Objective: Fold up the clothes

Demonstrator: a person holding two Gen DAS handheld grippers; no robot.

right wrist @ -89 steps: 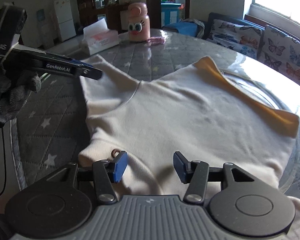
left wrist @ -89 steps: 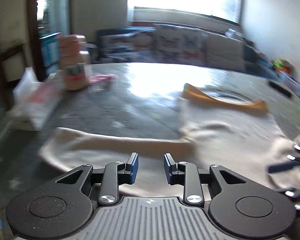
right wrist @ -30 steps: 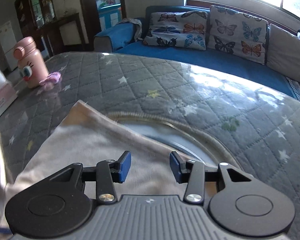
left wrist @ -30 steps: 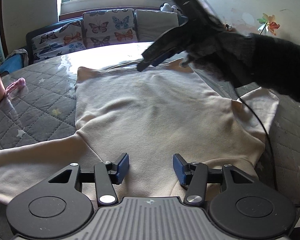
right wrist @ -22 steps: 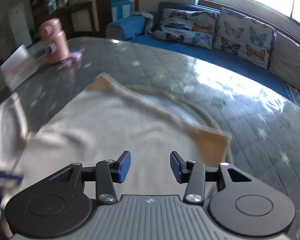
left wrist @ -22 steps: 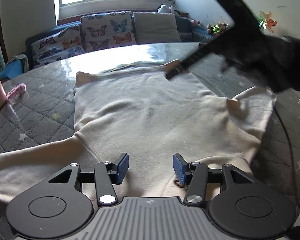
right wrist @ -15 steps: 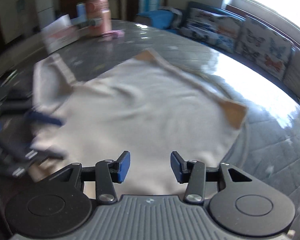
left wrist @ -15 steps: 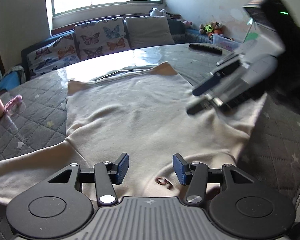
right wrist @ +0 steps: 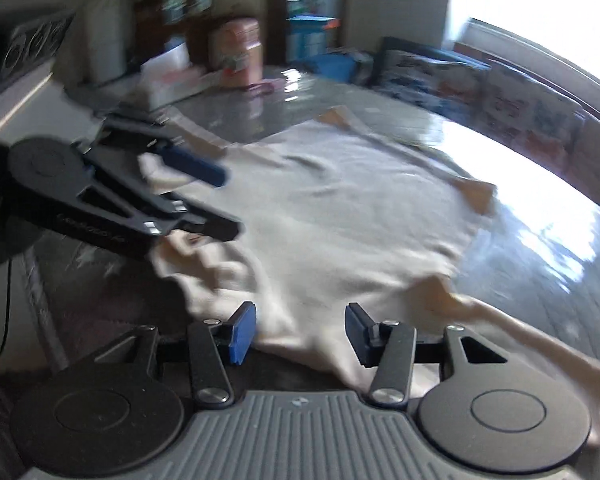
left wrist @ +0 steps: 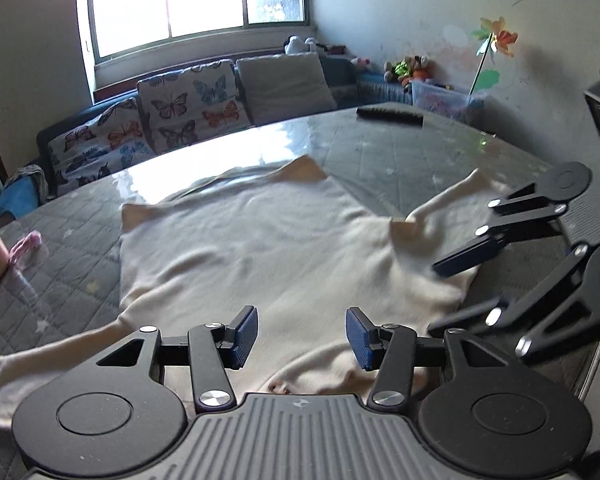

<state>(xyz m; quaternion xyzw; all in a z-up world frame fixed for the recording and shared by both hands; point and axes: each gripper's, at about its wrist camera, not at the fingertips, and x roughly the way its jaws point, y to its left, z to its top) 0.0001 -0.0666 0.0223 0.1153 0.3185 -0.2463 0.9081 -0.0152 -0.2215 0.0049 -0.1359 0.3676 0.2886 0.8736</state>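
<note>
A cream long-sleeved top (left wrist: 260, 248) lies spread flat on the round table, collar toward me, hem toward the sofa. It also shows in the right wrist view (right wrist: 340, 208). My left gripper (left wrist: 301, 334) is open and empty, low over the collar. My right gripper (right wrist: 300, 334) is open and empty over the top's near edge, by the right sleeve (right wrist: 500, 328). In the left wrist view the right gripper (left wrist: 456, 292) hangs open above the right shoulder. In the right wrist view the left gripper (right wrist: 216, 204) is open over the other shoulder.
The table has a grey quilted star-pattern cover (left wrist: 68, 248). A pink bottle (right wrist: 240, 52) and a tissue box (right wrist: 172, 76) stand at one side, with a small pink item (left wrist: 24, 244) nearby. A dark remote (left wrist: 390, 114) lies at the far edge. A sofa with butterfly cushions (left wrist: 188, 108) stands behind.
My right gripper has swung from the hem side back and down to the top's right shoulder and sleeve. My left gripper has stayed over the collar. Both stay open.
</note>
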